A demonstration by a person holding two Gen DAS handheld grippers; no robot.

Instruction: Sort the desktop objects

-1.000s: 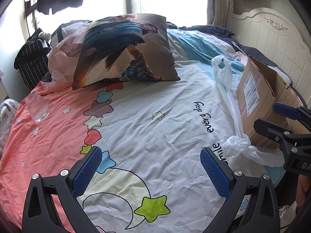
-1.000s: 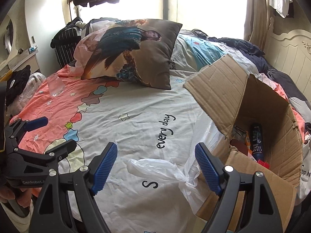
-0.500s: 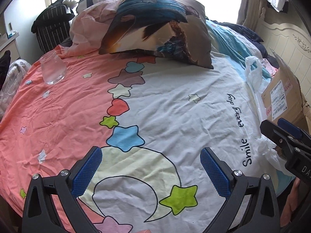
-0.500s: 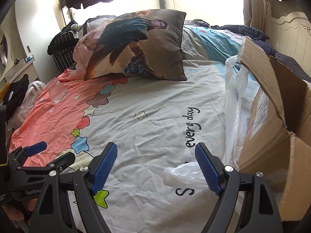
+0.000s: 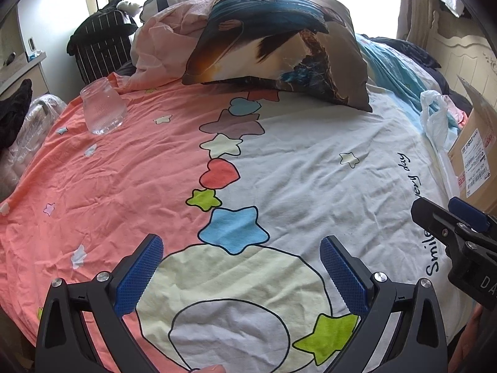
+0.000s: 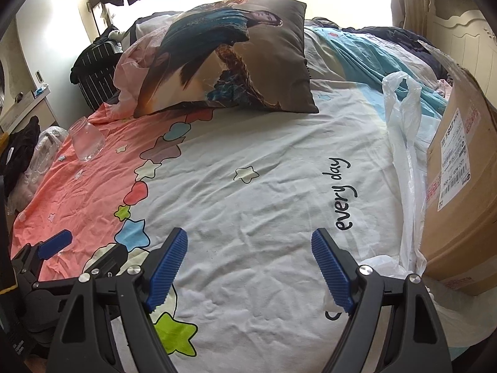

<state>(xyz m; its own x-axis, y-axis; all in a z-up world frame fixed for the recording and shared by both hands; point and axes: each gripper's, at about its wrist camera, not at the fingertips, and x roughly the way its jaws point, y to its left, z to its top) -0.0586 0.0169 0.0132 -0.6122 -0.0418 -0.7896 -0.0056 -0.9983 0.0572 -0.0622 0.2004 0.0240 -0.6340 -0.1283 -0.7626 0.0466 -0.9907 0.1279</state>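
Left claw [image 5: 240,267] and right claw [image 6: 248,265], both spread wide and empty, above the bed sheet [image 6: 248,186]. Glass jar [image 5: 102,110] stands left of the pillow [image 5: 279,40]; cardboard box [image 6: 459,171] at right.

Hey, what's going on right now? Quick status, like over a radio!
Left gripper and right gripper open, empty, above the bedsheet. Glass jar upside down on the pink side, untouched. Cardboard box and plastic bag at right. Nothing blocking.
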